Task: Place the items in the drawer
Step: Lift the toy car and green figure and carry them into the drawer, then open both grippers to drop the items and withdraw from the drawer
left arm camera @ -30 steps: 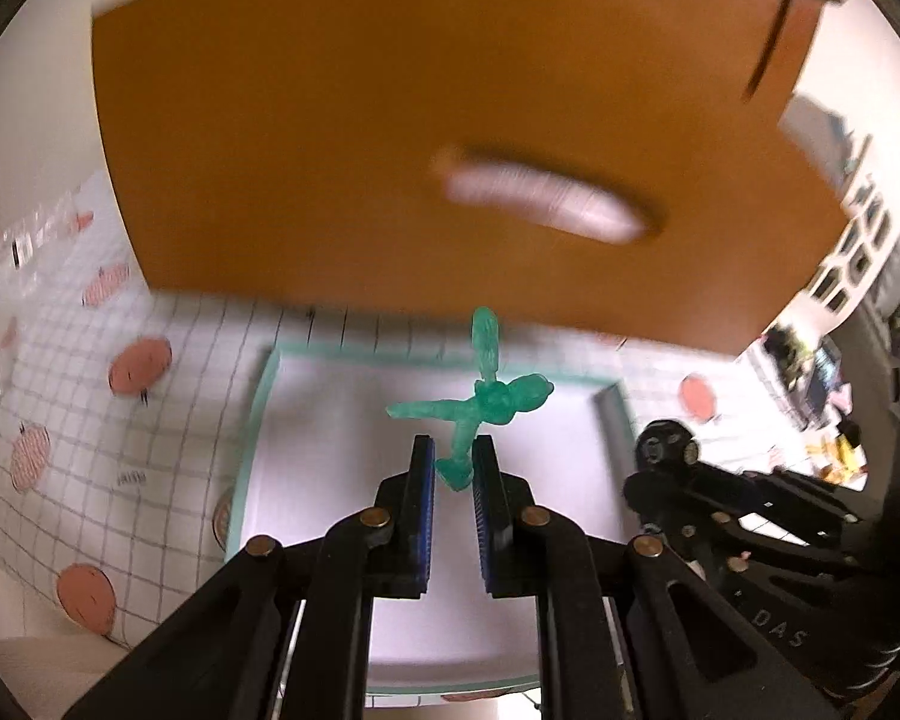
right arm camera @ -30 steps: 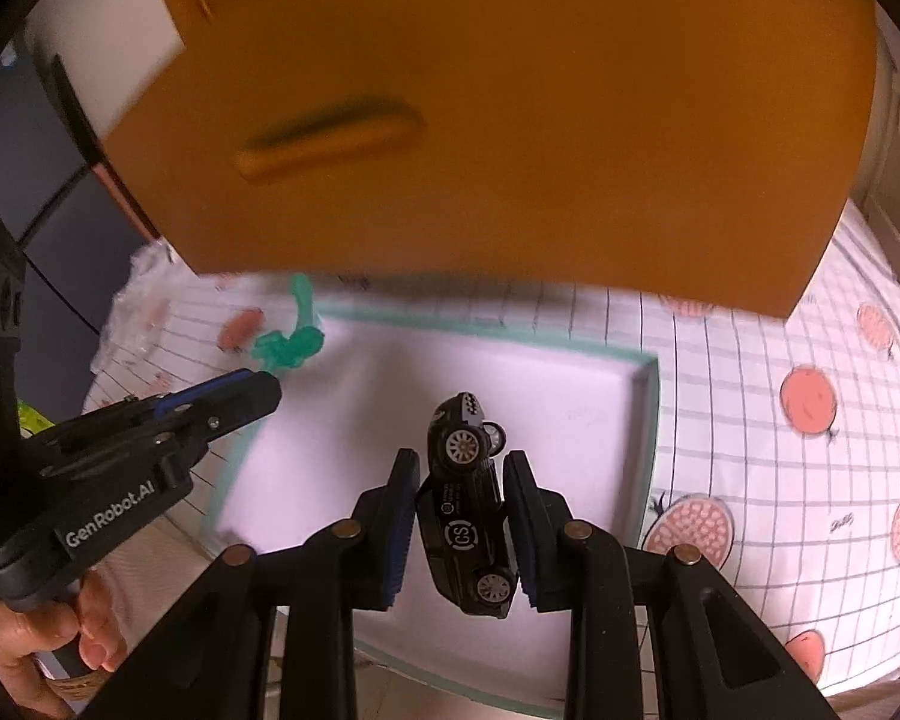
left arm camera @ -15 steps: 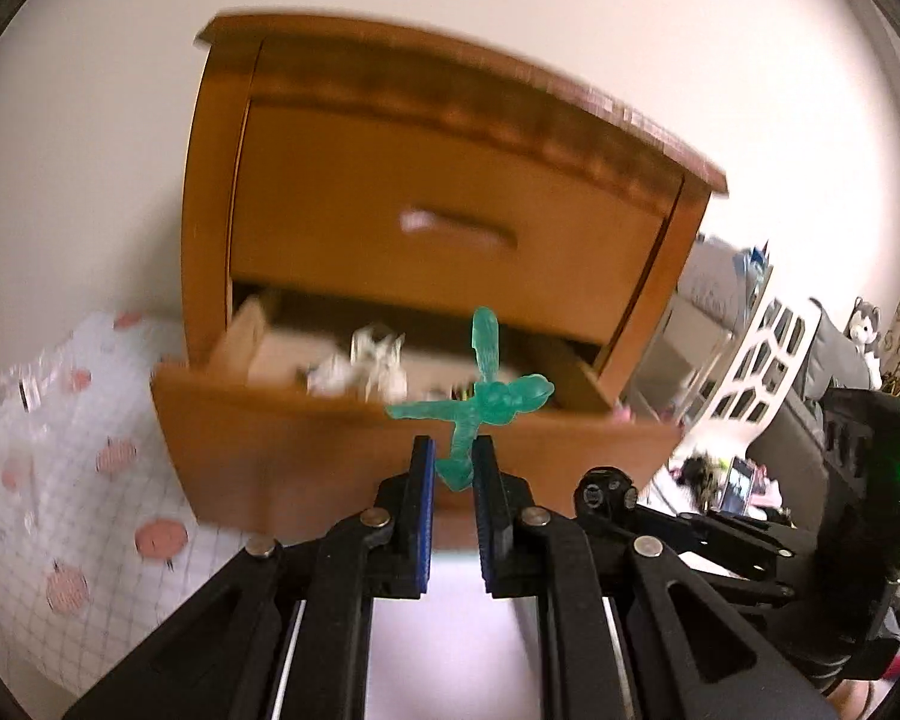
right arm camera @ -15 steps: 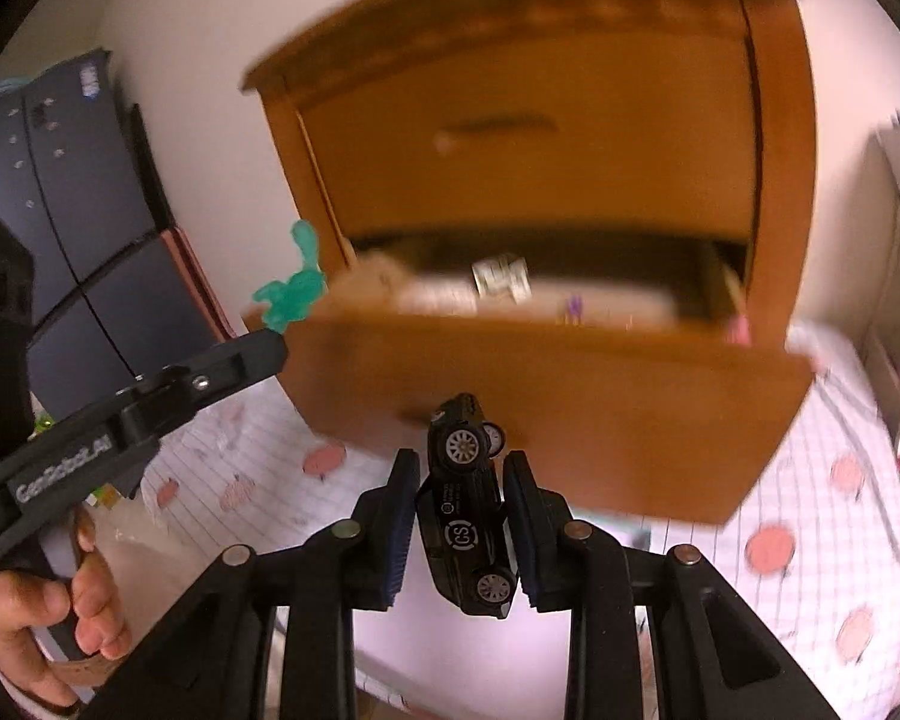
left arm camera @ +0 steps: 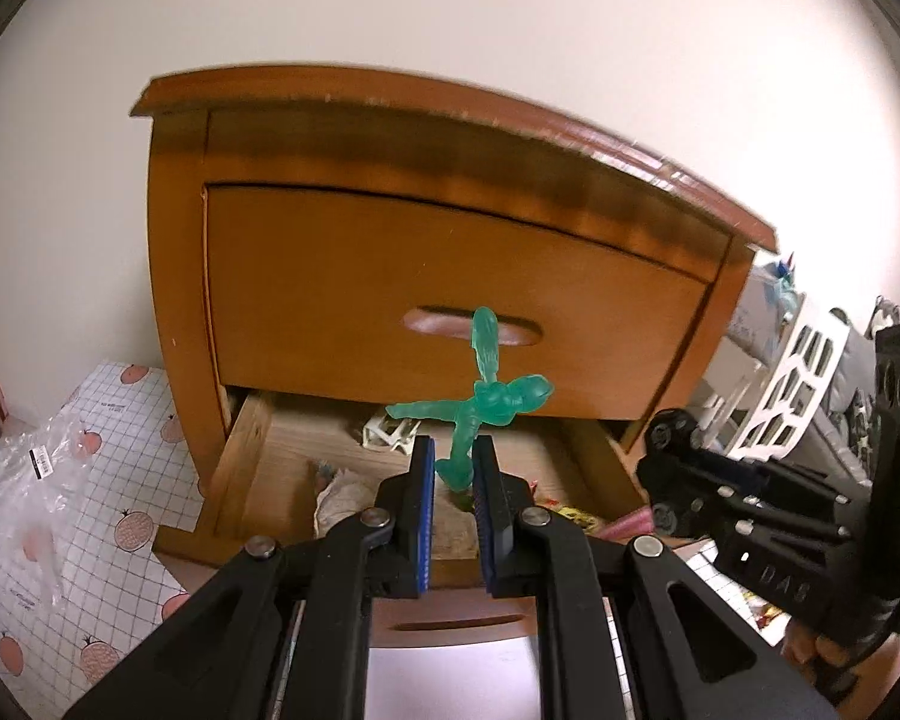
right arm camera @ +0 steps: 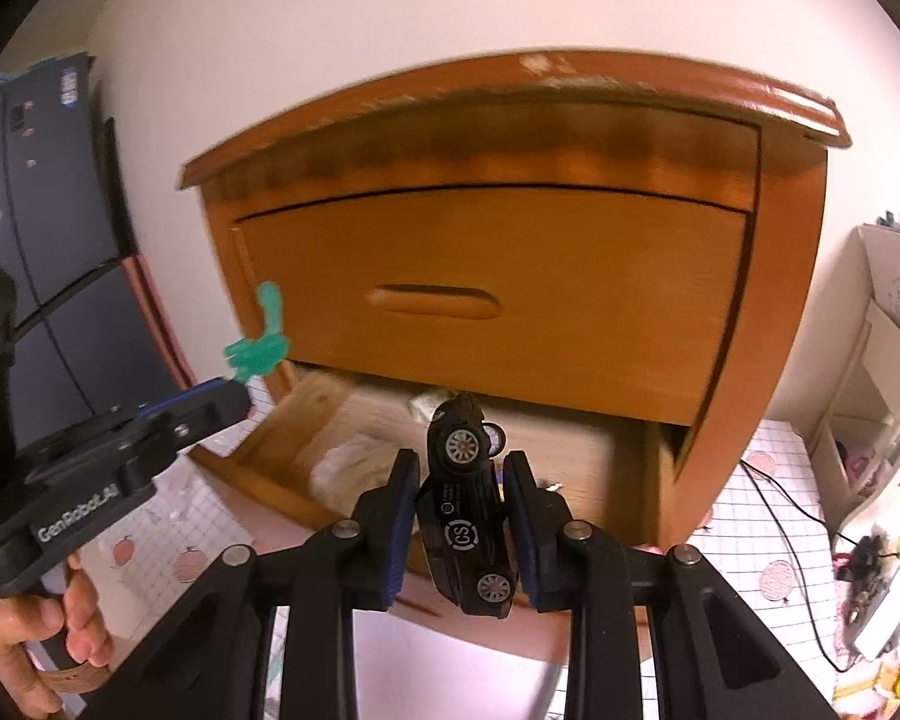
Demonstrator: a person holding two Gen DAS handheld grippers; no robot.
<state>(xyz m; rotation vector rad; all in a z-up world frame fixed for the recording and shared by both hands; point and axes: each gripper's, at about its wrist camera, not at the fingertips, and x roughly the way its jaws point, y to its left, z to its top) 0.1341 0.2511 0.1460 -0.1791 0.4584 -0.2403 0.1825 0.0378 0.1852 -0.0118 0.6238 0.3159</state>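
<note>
My left gripper [left arm camera: 455,468] is shut on the leg of a translucent green toy figure [left arm camera: 486,396], held above the front of the open lower drawer [left arm camera: 282,456]. That drawer holds several small items. My right gripper [right arm camera: 461,480] is shut on a black toy car [right arm camera: 465,504], nose up, just before the same open drawer [right arm camera: 306,420]. The wooden nightstand [left arm camera: 390,276] fills the middle of both views, its upper drawer [right arm camera: 498,276] shut. In the right wrist view the left gripper [right arm camera: 234,396] with the green figure [right arm camera: 261,342] is at the left, held by a hand [right arm camera: 30,660].
A white cloth with a grid and fruit print [left arm camera: 90,540] lies on the surface below the nightstand. A clear plastic bag [left arm camera: 24,480] is at the left. White shelving [right arm camera: 882,396] and cables [right arm camera: 798,540] are at the right. A dark cabinet [right arm camera: 36,192] stands at the left.
Both grippers rose and tilted up from the white tray to face the nightstand, then moved nearer the open lower drawer. Each still holds its toy.
</note>
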